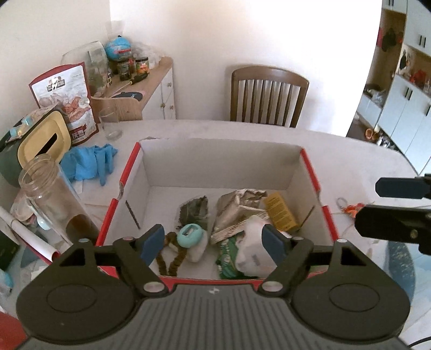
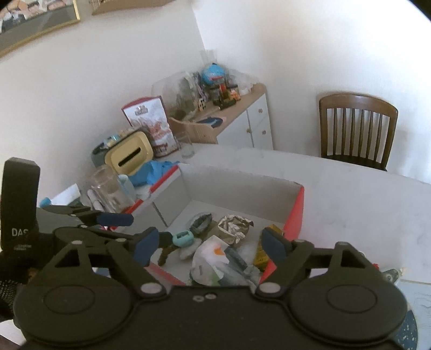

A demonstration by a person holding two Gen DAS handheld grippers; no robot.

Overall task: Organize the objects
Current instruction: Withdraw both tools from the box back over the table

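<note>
Wooden chair [image 1: 269, 94] behind table [image 1: 242, 129]; sideboard [image 1: 159, 88] with globe [image 1: 117, 48] and jars [image 1: 142, 65] in corner; framed picture [image 2: 35, 18] on wall.

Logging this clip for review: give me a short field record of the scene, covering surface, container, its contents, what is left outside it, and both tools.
surface: white table
container: open red-and-white box
contents: teal sharpener, foil packet, yellow carton, green wrapper, white pouch
outside, left of box: glass jar, blue gloves, tissue box
left tool: open, empty, above box
right tool: open, empty, above box
</note>
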